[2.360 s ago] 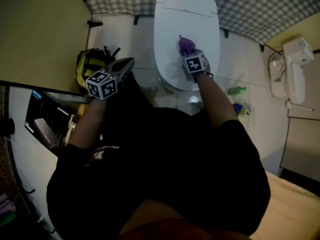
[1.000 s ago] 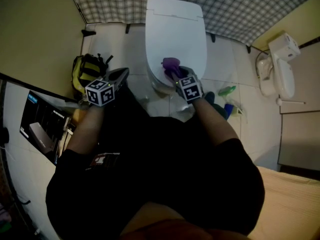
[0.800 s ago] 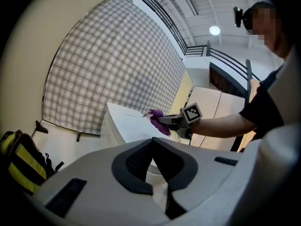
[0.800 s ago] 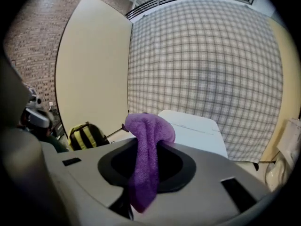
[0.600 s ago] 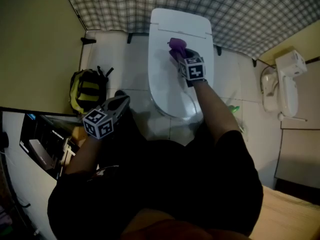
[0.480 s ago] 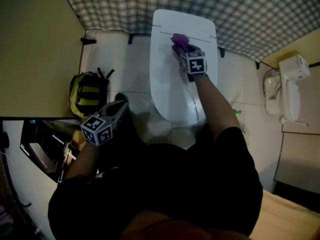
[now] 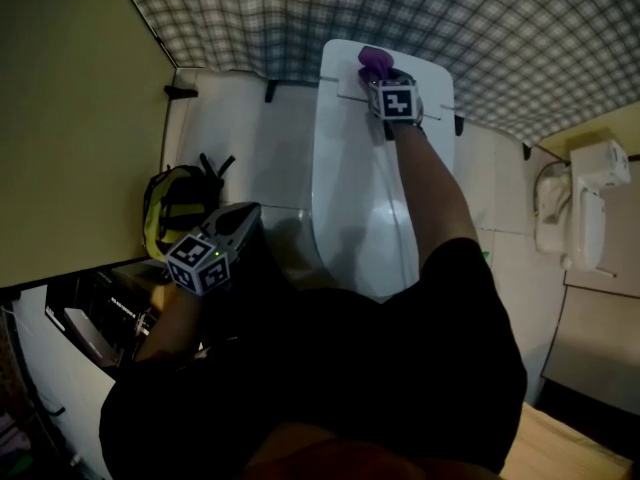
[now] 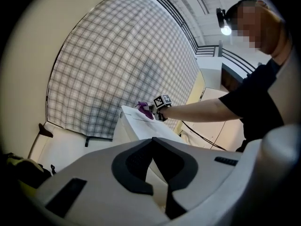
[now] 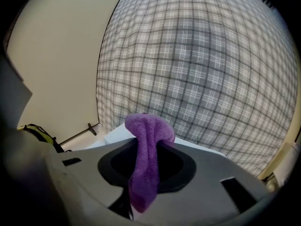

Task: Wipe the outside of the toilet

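Note:
A white toilet with its lid down stands against the plaid wall in the head view. My right gripper is shut on a purple cloth, which rests on the top of the tank at the far end. The right gripper view shows that purple cloth hanging between the jaws, with the tank just behind. My left gripper is held back, left of the toilet bowl, jaws together and holding nothing. In the left gripper view the toilet and the cloth appear beyond the jaws.
A yellow and black bag lies on the floor left of the toilet. A white fixture hangs on the right wall. A dark shelf with boxes is at lower left. The person's dark clothing fills the bottom of the head view.
My right gripper has carried the purple cloth from the front rim of the toilet lid back along it to the tank top. The left gripper has stayed low at the left.

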`<action>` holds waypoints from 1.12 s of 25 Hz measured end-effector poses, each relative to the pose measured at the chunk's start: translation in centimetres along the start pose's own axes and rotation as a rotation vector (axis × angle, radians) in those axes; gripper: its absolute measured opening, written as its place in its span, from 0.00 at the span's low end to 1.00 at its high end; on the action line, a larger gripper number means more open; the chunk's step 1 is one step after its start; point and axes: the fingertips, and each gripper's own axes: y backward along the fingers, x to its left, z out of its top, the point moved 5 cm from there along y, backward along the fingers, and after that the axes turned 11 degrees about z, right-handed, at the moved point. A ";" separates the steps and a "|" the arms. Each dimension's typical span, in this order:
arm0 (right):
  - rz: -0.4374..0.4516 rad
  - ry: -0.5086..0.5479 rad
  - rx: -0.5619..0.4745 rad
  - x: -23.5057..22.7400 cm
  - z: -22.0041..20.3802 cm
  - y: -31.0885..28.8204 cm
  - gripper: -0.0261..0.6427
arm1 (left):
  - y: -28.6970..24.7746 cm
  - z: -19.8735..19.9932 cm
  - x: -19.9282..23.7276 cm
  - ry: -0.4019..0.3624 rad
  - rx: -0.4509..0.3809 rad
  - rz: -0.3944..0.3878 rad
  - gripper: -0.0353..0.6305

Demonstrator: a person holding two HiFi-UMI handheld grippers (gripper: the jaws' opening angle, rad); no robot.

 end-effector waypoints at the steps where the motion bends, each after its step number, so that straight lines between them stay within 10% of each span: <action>1: -0.002 -0.001 0.002 -0.5 0.7 -0.9 0.19 | -0.5 0.4 0.7 -0.004 0.005 0.007 0.06; 11: -0.064 -0.012 0.140 -4.3 2.3 -9.8 0.19 | -1.9 3.8 5.0 0.092 -0.029 0.033 0.06; 17: -0.073 0.027 0.052 -5.9 3.9 -12.8 0.19 | -3.1 3.9 6.1 0.125 -0.019 0.016 0.06; 28: -0.042 -0.023 0.149 -4.9 1.3 -10.9 0.19 | -2.7 4.1 4.7 0.067 -0.007 0.036 0.06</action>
